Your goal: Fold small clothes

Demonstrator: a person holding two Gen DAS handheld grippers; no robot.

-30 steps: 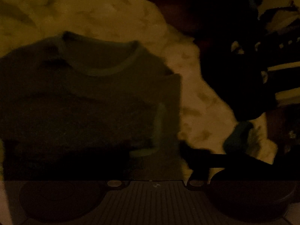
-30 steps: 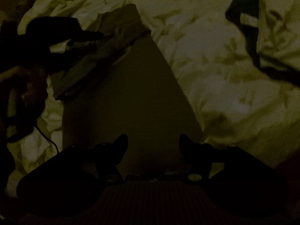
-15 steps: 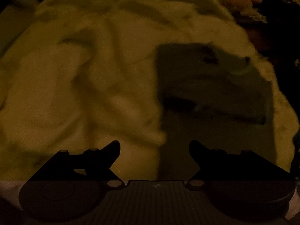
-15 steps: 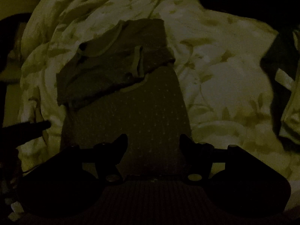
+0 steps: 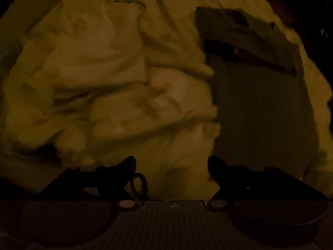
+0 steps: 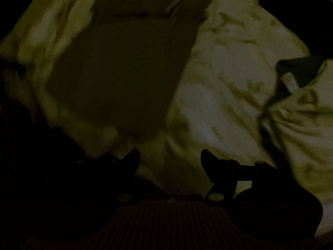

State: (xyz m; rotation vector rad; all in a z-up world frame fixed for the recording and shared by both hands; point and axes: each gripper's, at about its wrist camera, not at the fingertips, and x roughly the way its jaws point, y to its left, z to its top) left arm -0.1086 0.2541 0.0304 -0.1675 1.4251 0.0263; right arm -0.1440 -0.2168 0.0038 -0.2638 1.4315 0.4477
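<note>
The small dark shirt [image 5: 262, 95] lies flat on the bed, partly folded: its upper part, with the pale-trimmed sleeve [image 6: 173, 7], is turned down over the body, leaving a long narrow panel running toward the cameras. In the left wrist view it sits to the right of centre; in the right wrist view [image 6: 124, 62] it sits up and to the left. Around it spreads the rumpled pale duvet [image 5: 100, 79] with a faint leaf print, and at the right edge of the right wrist view another dark garment [image 6: 301, 70] lies half under a fold of bedding, well apart from the shirt. The left gripper [image 5: 171, 162] is spread wide and holds nothing, hovering over bare duvet just beside the shirt's near left corner. The right gripper [image 6: 170, 156] is likewise spread and empty, near the shirt's near right corner. The step in hand looks like the final fold, bringing the hem end up over the folded top. To do it well, each gripper should take one near corner of the hem, pinching only the shirt and not the duvet beneath, then lift both together and lay the edge evenly. The light is dim, so corner edges are hard to judge.
</note>
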